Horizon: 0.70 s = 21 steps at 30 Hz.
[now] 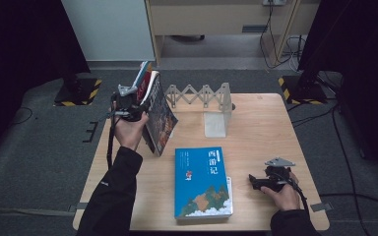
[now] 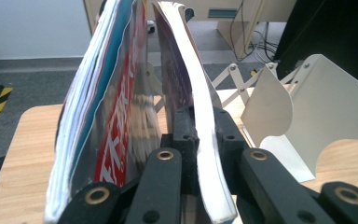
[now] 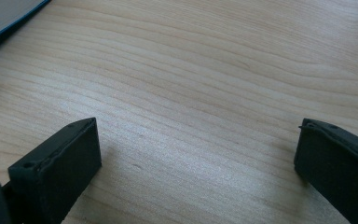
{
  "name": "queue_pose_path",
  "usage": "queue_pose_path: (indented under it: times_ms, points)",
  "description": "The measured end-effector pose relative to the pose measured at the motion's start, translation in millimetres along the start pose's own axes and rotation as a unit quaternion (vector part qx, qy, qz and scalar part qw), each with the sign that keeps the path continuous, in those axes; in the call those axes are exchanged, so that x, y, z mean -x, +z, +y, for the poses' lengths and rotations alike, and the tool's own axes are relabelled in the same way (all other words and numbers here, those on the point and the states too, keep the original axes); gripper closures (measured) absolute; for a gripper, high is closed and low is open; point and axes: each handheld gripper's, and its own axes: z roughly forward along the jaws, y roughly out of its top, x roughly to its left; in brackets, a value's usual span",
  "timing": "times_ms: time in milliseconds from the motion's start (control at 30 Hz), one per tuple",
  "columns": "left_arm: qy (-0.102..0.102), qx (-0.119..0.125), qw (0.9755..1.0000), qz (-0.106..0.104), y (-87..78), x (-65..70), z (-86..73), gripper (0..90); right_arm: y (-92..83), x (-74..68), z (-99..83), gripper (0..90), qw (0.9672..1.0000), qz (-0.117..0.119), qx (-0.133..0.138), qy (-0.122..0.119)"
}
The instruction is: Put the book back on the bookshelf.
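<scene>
Left hand-held gripper [image 2: 200,154]: its two black jaws are pinched on the lower edge of a tilted paperback with a dark illustrated cover [image 1: 160,118], white page block between the pads; in the high view it sits at the far left of the surface [image 1: 256,123].
Held book: near-upright, leaning toward the right, its bottom corner near the pale wooden surface, just right of the other upright books.
Neighbouring books [image 2: 98,116]: a small upright stack with red, teal and white covers, just beside the held one on the left, a narrow gap between them in the left gripper view.
Bookend rack [image 1: 211,105]: a white metal expanding stand with a scissor lattice, at the far middle of the surface, to the right of the held book.
Blue book [image 1: 202,182]: a large hardback with a blue cover and white characters, lying flat near the front middle.
Right hand-held gripper [image 3: 196,154]: jaws spread wide apart, nothing between them, low over bare wood at the front right.
</scene>
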Motion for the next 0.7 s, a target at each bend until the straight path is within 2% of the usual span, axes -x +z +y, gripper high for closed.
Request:
queue_pose_path:
  times_ms: [133,233,433,500,533,700]
  points:
    - [0.002,0.002,0.9998,-0.020,2.3,1.1,1.0,79.8,0.0,0.0,0.0,0.7,1.0000,0.000,0.000,0.000]
    - [0.005,-0.003,0.9998,-0.022,5.1,3.7,3.6,77.1,0.0,0.0,0.0,0.7,1.0000,0.000,0.000,0.000]
    - [0.025,-0.002,0.9997,-0.003,9.8,10.9,5.9,72.0,0.0,0.0,0.0,0.7,1.0000,0.000,0.000,-0.001]
    - [0.050,-0.009,0.9985,0.019,9.9,14.5,8.8,74.4,0.0,-0.1,0.0,0.7,1.0000,0.000,0.000,0.000]
    - [0.055,-0.013,0.9981,0.023,10.4,16.0,10.0,76.3,0.0,0.0,0.0,0.7,1.0000,0.000,0.000,-0.001]
    - [0.044,-0.020,0.9988,0.011,12.0,15.5,14.2,82.0,0.0,-0.1,0.0,0.7,1.0000,0.001,0.000,-0.001]
